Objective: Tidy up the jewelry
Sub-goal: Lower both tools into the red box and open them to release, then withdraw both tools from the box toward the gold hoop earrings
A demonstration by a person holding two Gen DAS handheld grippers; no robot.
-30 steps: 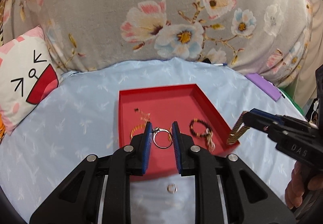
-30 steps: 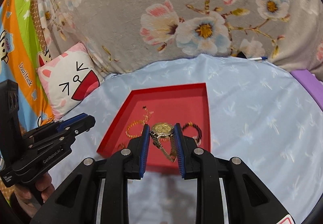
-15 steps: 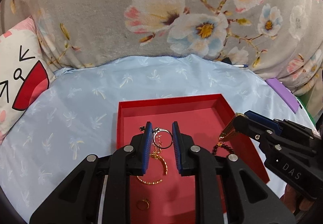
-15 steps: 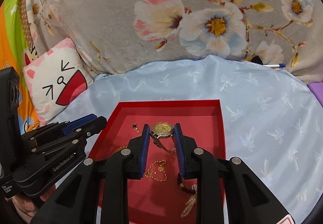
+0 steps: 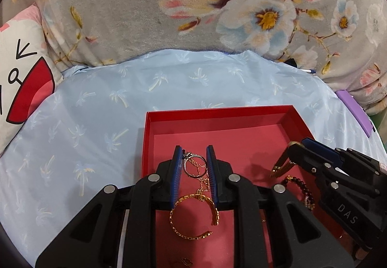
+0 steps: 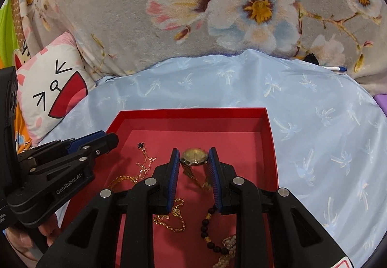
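A red tray (image 5: pixel 220 115) lies on the light blue sheet; it also shows in the right wrist view (image 6: pixel 193 114). My left gripper (image 5: pixel 194 154) is shut on a silver ring (image 5: pixel 194 164) and holds it over the tray's left part. My right gripper (image 6: pixel 194 155) is shut on a gold watch (image 6: pixel 194 157), its band hanging down, over the tray's middle. In the tray lie a gold bangle (image 5: pixel 193 217), a gold chain with a black clover (image 6: pixel 142 159), a gold pendant chain (image 6: pixel 175 214) and a dark bead bracelet (image 6: pixel 208 227).
A cat-face cushion (image 6: pixel 50 84) lies at the left. A floral grey blanket (image 5: pixel 193 7) rises behind the sheet. A purple object (image 5: pixel 354 108) sits at the right edge, and a pen (image 6: pixel 335 68) lies at the back right.
Both grippers have moved forward over the red tray, still holding the ring and the watch. The tray now fills the lower part of both views.
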